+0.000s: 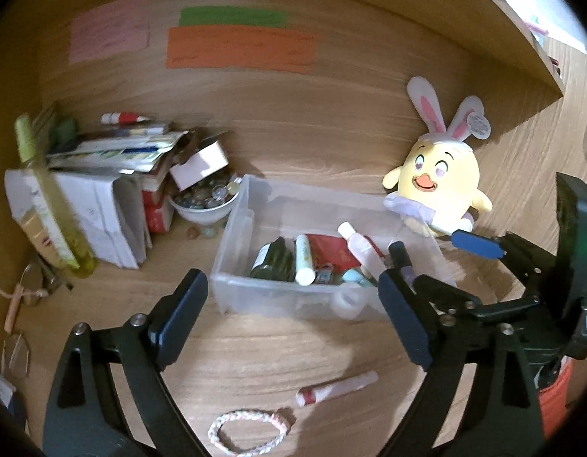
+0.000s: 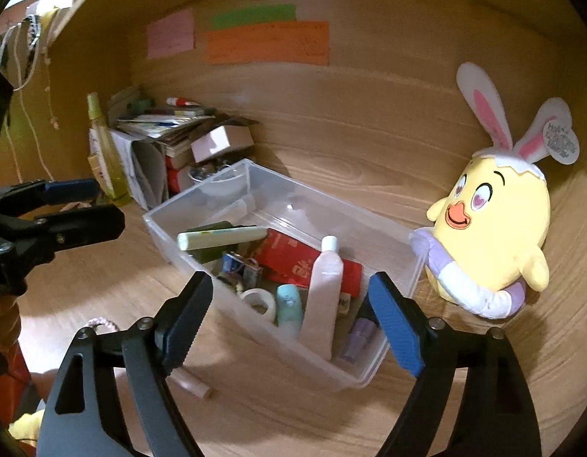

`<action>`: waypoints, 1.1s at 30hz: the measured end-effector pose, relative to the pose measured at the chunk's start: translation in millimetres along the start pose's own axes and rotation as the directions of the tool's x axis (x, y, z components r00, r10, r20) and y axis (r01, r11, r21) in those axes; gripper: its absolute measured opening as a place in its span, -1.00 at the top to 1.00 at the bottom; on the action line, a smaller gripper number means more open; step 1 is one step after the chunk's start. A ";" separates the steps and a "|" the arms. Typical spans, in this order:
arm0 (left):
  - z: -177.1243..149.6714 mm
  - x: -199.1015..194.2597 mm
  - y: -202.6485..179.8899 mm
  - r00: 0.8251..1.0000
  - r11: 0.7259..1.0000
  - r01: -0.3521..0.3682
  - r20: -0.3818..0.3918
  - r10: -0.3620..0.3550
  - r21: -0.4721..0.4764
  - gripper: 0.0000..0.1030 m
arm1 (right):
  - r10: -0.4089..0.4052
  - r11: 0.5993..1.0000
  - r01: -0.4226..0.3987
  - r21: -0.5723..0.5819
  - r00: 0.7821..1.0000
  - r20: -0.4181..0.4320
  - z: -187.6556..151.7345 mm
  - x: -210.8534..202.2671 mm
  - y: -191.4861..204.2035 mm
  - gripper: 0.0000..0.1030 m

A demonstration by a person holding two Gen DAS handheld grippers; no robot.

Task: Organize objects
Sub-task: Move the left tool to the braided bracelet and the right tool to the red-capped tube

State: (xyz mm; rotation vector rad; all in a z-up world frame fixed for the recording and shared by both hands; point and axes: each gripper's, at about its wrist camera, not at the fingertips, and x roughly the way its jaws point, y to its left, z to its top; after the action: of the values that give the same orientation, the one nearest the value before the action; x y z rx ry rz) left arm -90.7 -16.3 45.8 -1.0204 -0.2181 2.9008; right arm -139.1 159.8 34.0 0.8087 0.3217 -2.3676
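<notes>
A clear plastic bin [image 1: 232,243] [image 2: 392,350] stands on the wooden desk and holds several small items: a white tube [image 2: 323,289], a pale green tube [image 2: 221,238], a red packet [image 2: 293,262], a dark bottle [image 1: 272,261], a tape roll [image 2: 261,301]. My left gripper [image 1: 293,316] is open and empty just in front of the bin. My right gripper [image 2: 289,320] is open and empty above the bin's near right corner; it also shows in the left wrist view [image 1: 438,262]. A pink tube [image 1: 337,387] and a braided bracelet [image 1: 247,430] lie on the desk in front.
A yellow chick plush with bunny ears [image 1: 440,186] [image 2: 491,240] leans on the back wall at right. At left are stacked papers and boxes [image 1: 103,190], a bowl of marbles [image 1: 205,200], a yellow-green bottle [image 1: 53,205] and glasses [image 1: 30,285]. A shelf [image 1: 503,38] hangs above.
</notes>
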 end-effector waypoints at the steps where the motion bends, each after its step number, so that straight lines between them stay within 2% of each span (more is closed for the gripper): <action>1: -2.3 -2.1 2.6 1.000 1.000 -0.003 -0.002 0.003 -0.004 -0.79 | 0.009 1.000 -0.009 -0.002 1.000 0.006 -1.1 -4.0 2.9 -0.59; 8: -25.8 -11.3 19.3 0.998 0.998 -0.057 -0.032 0.056 -0.017 -0.79 | 0.027 0.999 -0.027 -0.031 0.999 0.018 -9.3 -16.9 19.9 -0.60; 14: -49.3 -12.7 30.0 0.994 0.996 -0.085 -0.078 0.083 -0.022 -0.79 | 0.066 0.997 -0.066 -0.027 0.998 -0.005 -16.6 -12.9 30.7 -0.60; 24: -91.0 -2.6 49.4 0.979 0.993 -0.098 -0.186 0.085 -0.064 -0.79 | 0.123 0.992 -0.125 -0.017 0.989 -0.087 -36.0 7.4 47.6 -0.60; 30: -110.0 5.1 50.0 0.968 0.994 -0.082 -0.245 0.062 -0.071 -0.79 | 0.139 0.988 -0.147 -0.047 0.980 -0.144 -46.6 22.2 60.9 -0.60; 33: -116.7 7.3 47.7 0.966 0.996 -0.066 -0.255 0.048 -0.064 -0.79 | 0.187 0.978 -0.201 -0.057 0.964 -0.188 -53.4 32.3 68.7 -0.60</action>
State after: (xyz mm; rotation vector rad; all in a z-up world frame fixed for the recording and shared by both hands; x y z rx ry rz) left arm -23.7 -49.4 -56.0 -1.4179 -0.2844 2.7905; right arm -91.7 112.2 -30.0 0.9772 0.3867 -2.0920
